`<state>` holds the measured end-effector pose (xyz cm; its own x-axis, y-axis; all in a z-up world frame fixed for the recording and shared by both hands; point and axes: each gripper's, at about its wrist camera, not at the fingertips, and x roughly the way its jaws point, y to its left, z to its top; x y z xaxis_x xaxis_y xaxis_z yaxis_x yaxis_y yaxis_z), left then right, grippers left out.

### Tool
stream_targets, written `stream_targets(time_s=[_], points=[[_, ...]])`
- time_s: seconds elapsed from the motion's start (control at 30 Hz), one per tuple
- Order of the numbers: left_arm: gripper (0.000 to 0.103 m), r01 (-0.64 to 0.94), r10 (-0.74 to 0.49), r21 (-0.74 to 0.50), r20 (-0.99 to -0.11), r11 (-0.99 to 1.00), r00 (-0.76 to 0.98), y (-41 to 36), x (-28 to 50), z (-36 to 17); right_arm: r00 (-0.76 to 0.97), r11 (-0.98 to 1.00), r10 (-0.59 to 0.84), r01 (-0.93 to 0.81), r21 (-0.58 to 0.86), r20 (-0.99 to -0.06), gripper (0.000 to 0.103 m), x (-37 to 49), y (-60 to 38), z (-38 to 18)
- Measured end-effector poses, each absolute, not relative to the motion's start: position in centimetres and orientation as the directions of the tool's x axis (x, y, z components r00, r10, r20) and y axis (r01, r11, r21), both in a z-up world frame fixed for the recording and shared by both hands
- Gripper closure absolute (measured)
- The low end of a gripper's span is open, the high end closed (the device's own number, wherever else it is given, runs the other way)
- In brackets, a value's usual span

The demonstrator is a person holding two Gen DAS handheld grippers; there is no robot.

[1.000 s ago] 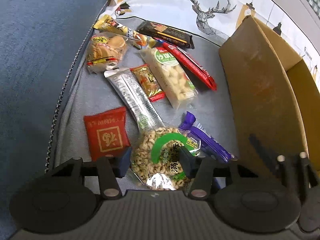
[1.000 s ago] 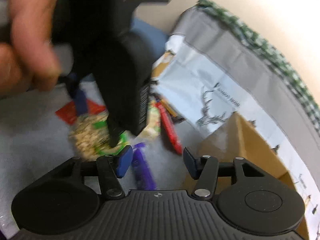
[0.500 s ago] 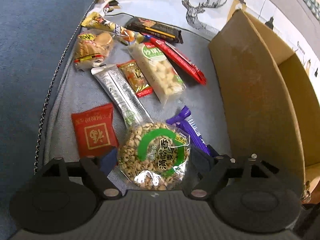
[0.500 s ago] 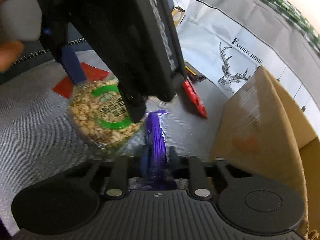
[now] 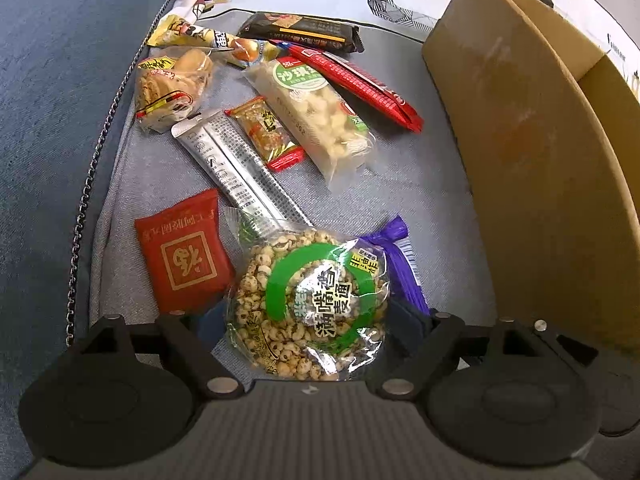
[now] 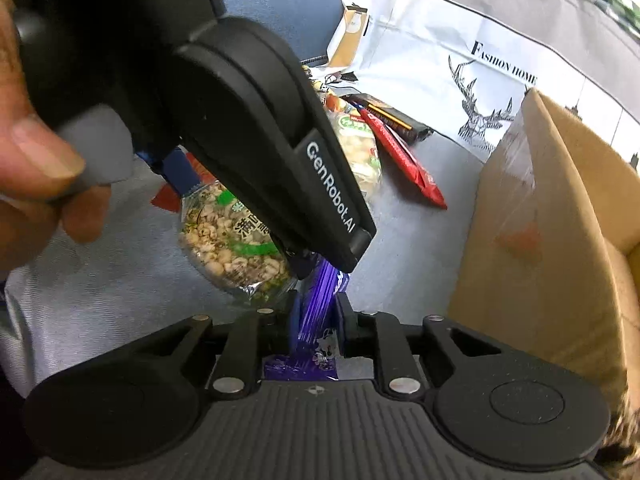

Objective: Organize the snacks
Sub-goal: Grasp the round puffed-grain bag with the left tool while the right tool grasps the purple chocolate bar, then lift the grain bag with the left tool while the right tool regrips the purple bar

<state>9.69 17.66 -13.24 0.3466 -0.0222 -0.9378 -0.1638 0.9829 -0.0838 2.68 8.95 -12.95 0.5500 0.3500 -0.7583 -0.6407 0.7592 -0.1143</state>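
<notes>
Straddling the round puffed-grain pack [image 5: 310, 308] with left gripper [image 5: 310, 320] fingers newly spread wide, right gripper [image 6: 318, 320] now pinching, grip easing, the purple bar [image 6: 316, 320] beside the cardboard box [image 6: 560, 220], near right.

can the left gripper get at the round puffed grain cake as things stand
Probably yes. The left gripper is wide open with the round puffed grain cake already between its fingers, nothing on top of it. The purple wrapper beside it is pinched in the right gripper, whose jaws are opening slightly.
</notes>
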Motion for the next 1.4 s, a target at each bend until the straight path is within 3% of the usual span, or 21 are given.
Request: stream_targets(time_s=[0.17, 0.3, 0.4, 0.63, 1.0, 1.07, 1.2, 1.4], points=[[0.017, -0.183, 0.003, -0.066, -0.935, 0.981, 0.354, 18.4, 9.1, -13.1, 0.541, 0.762, 0.361, -0.640, -0.093, -0.760, 0.080, 2.8, 8.6, -12.8], [0.018, -0.214, -0.002, -0.085, -0.932, 0.973, 0.361, 19.8, 8.3, -12.6, 0.531, 0.767, 0.363, -0.637, -0.078, -0.765, 0.054, 2.7, 8.7, -13.2], [0.018, -0.247, -0.007, -0.104, -0.931, 0.963, 0.364, 21.0, 7.7, -12.3, 0.531, 0.771, 0.369, -0.634, -0.069, -0.763, 0.054, 2.5, 8.7, -13.3], [0.016, -0.291, -0.066, -0.169, -0.941, 0.942, 0.332, 22.3, 7.2, -12.9, 0.445, 0.768, 0.461, -0.634, 0.093, -0.768, 0.061, 3.4, 8.0, -13.2], [0.015, -0.262, -0.050, -0.135, -0.950, 0.956, 0.307, 21.4, 7.6, -13.8, 0.483, 0.787, 0.433, -0.614, 0.058, -0.761, 0.061, 3.9, 8.1, -13.4], [0.015, -0.256, -0.047, -0.129, -0.952, 0.958, 0.303, 21.4, 7.7, -13.8, 0.490, 0.787, 0.431, -0.615, 0.050, -0.758, 0.064, 3.9, 8.2, -13.4], [0.013, -0.251, -0.049, -0.128, -0.953, 0.960, 0.299, 21.3, 7.8, -14.0, 0.509, 0.791, 0.415, -0.612, 0.022, -0.754, 0.085, 3.7, 8.3, -13.3], [0.014, -0.249, -0.040, -0.118, -0.954, 0.961, 0.296, 21.0, 8.0, -13.9, 0.526, 0.786, 0.408, -0.619, -0.006, -0.746, 0.087, 3.5, 8.2, -13.2]])
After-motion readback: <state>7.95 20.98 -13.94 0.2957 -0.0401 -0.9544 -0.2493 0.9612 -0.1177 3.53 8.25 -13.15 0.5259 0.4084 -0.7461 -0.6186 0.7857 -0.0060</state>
